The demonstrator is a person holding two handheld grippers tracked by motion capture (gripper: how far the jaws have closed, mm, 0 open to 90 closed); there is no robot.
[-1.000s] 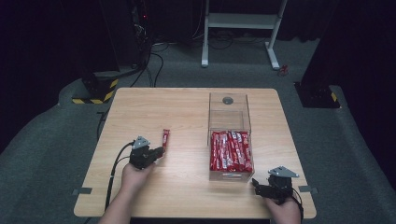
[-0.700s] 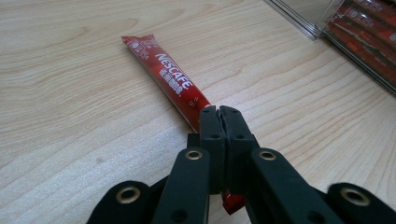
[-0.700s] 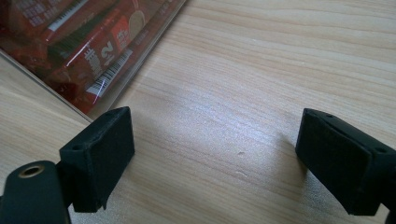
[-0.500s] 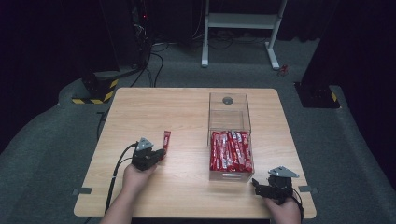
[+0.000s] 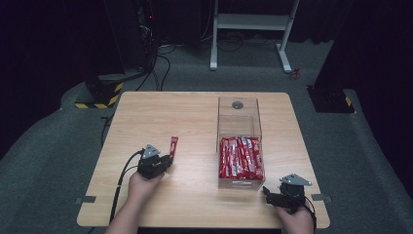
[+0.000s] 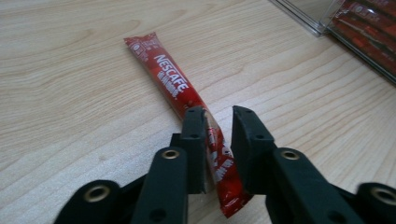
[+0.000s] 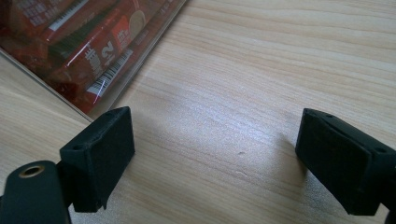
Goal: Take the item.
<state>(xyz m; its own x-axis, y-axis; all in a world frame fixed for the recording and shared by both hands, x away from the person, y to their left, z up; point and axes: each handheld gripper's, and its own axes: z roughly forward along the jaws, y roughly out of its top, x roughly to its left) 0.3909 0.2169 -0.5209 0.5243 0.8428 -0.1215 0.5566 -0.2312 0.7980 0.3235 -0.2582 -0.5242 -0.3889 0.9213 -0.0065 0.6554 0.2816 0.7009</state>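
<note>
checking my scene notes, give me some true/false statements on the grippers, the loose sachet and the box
1. The left gripper straddles the near end of a red sachet lying on the table. True.
2. The right gripper holds a sachet. False: it is open over bare wood.
3. The clear box holds many red sachets. True.
4. The loose sachet lies inside the box. False: it lies on the table, left of the box.

Overhead light brightens the wooden counter while the surrounding room falls nearly black. The gripper views are sharp mid-frame; nearest jaws blur, soft shadows beneath, pale sheen on wood.
</note>
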